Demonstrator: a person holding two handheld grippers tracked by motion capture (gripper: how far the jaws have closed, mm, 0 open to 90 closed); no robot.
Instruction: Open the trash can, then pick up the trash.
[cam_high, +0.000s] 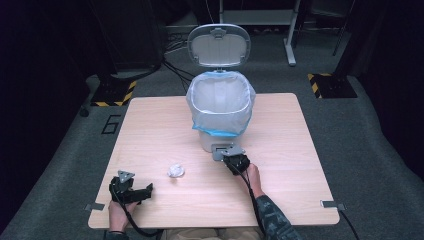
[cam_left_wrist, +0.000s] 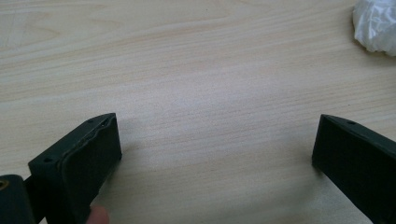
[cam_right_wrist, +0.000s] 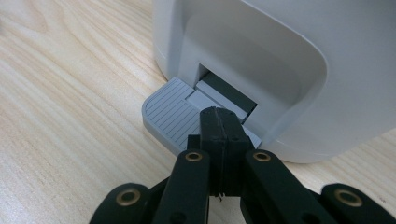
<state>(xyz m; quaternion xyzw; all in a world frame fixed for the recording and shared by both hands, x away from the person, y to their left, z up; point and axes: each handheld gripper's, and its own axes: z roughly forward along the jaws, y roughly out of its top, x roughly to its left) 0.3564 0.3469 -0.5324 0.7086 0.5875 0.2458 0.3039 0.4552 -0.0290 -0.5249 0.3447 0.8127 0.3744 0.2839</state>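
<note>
Resting near the desk's front-left corner, the left gripper (cam_high: 131, 188) gapes empty; the crumpled paper ball (cam_high: 175, 171) lies just right of it, nearest this hand. Rightward, the right gripper (cam_right_wrist: 219, 122), jaws pressed together, pins the bin's pedal (cam_right_wrist: 170, 113), lid (cam_high: 219, 45) raised.

Wooden table (cam_high: 160, 125); grey carpet floor (cam_high: 370, 130); hazard-striped bases (cam_high: 330, 85); white frame legs (cam_high: 290, 45)

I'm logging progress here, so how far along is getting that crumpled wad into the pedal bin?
Done: bin lid stands open. In hand: right gripper, jaws shut, presses on the pedal. Left: the paper wad lies on the table; left gripper waits open beside it, holding nothing.
</note>
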